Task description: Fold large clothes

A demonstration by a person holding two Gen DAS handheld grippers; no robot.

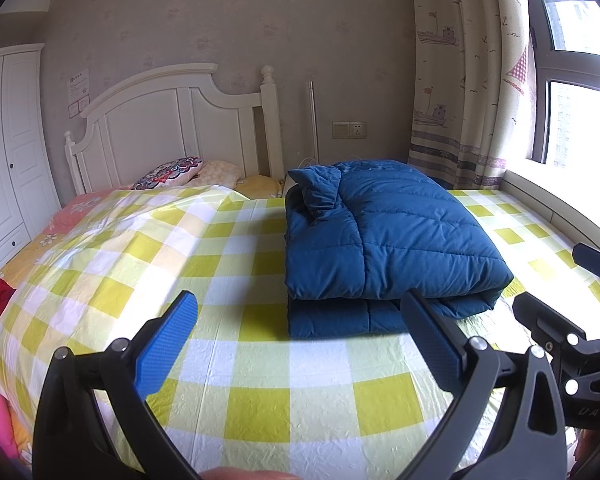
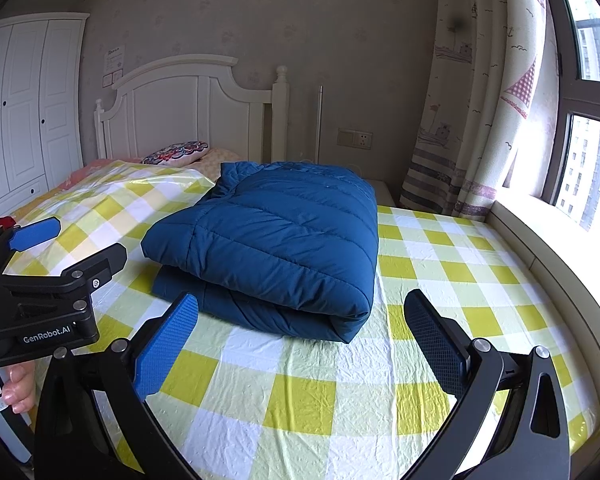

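Blue coat folded, both tools off it

My left hand-held gripper [image 1: 300,344] gapes wide at lower frame, holding nothing; the folded blue padded coat [image 1: 384,236] lies mid-frame on the checked bed [image 1: 284,396]; my right hand-held gripper [image 2: 300,344] is equally spread, empty. Folding looks finished; next, perhaps squaring its edges.

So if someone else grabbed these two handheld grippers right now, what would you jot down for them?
Left gripper: open, holding nothing, hovering above the checked sheet in front of the garment.
Right gripper: open, also holding nothing, just short of the garment's near edge.
The blue padded coat lies on the bed as a thick folded bundle, layers stacked, a rounded fold facing the grippers.
Done: it looks folded into a compact stack.
Left: probably only a check or tidy of the loose collar end near the pillows; I cannot tell if another fold is intended.
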